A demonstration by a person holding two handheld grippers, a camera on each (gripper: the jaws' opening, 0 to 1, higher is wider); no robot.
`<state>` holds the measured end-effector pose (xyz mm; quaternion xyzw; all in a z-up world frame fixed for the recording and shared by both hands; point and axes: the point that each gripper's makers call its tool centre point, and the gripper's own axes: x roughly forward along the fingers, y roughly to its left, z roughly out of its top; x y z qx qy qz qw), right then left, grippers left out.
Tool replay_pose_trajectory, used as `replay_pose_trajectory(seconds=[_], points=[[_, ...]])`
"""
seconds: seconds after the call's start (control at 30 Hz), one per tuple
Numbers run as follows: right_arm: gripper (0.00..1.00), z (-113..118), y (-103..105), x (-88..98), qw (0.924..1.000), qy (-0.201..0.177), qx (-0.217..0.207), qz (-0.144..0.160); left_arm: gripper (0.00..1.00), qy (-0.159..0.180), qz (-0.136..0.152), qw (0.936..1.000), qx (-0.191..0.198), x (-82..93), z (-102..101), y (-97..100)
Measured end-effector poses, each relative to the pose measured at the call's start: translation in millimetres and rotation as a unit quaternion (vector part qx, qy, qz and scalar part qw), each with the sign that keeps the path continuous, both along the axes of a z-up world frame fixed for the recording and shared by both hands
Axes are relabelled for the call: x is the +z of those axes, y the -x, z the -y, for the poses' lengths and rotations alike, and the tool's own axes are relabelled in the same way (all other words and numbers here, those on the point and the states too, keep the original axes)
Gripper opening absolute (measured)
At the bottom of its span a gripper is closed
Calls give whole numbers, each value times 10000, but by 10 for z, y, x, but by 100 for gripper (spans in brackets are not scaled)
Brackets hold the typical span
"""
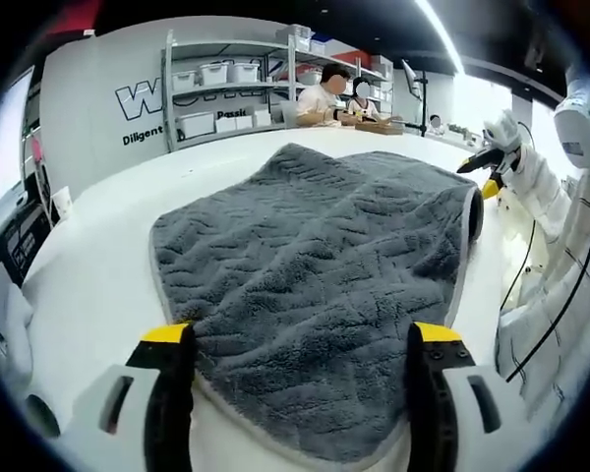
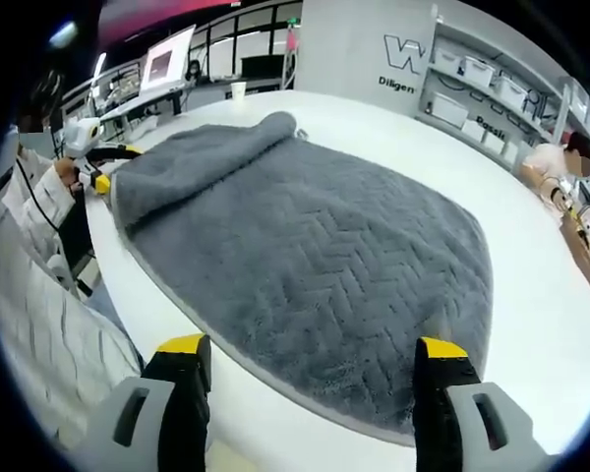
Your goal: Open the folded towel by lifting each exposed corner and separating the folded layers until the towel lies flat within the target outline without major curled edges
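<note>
Grey plush, that is the towel (image 1: 315, 285) you are working on, and it lies on the white table (image 1: 88, 265) with one near corner pointing between the jaws of your left gripper (image 1: 303, 393). Those jaws are spread wide and hold nothing; the corner sits just in front of them, I think so that you can take it next. In the left gripper view the far right edge is rolled over, so one layer is probably not separated yet. In the right gripper view the towel (image 2: 315, 265) shows a folded flap at its far left end, near the other gripper (image 2: 103, 167). Your right gripper (image 2: 315, 398) is also spread and empty, its jaws at each side of the near hem. I see no target outline
</note>
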<state>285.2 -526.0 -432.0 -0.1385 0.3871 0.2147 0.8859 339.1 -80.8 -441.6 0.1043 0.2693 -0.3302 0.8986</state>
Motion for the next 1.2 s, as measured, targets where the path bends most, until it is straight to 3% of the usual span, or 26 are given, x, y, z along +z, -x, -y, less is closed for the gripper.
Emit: replay_pose_trajectory(seconds=[0.7, 1.03, 1.2], points=[[83, 6, -7, -21, 10000, -24, -20, -22, 95, -93, -61, 9995, 286, -3, -244, -25], [83, -7, -34, -1, 10000, 4, 20, -15, 93, -564, 75, 9984, 51, 88, -142, -43], [83, -9, -37, -3, 10000, 5, 19, -26, 94, -351, 187, 9992, -64, 163, 18, -42]])
